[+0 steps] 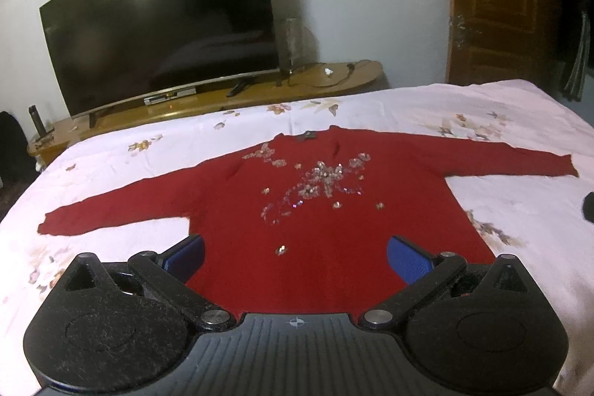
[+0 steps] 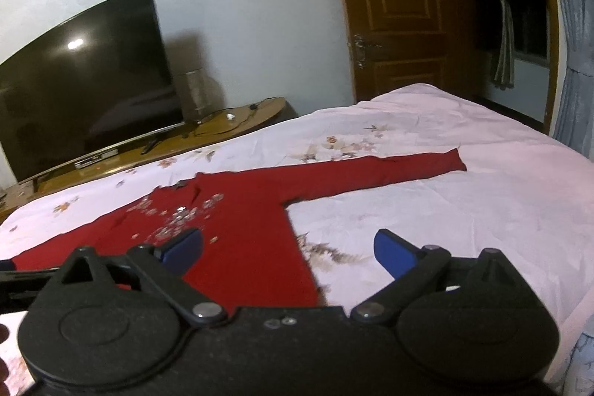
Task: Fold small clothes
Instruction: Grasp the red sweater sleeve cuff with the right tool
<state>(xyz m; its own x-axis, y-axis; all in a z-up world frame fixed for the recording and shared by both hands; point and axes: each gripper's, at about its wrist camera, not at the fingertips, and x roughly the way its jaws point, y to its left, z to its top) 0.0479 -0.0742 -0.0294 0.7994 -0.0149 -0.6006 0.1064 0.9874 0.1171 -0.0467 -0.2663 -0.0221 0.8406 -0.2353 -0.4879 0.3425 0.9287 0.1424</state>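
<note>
White flowered bedding [image 1: 408,106] carries a red sweater [image 1: 297,210] spread flat, front up, collar at the far side, hem near, sleeves running out left and right. Both tongs are spread apart and grip nothing. Left tongs [image 1: 295,257] hang over the middle of the near hem. Right tongs [image 2: 287,253] sit over the sweater's right side edge, so the right sleeve [image 2: 371,169] likely falls to them. Beyond, a dark television [image 1: 159,36] stands on a wooden stand [image 1: 334,80].
</note>
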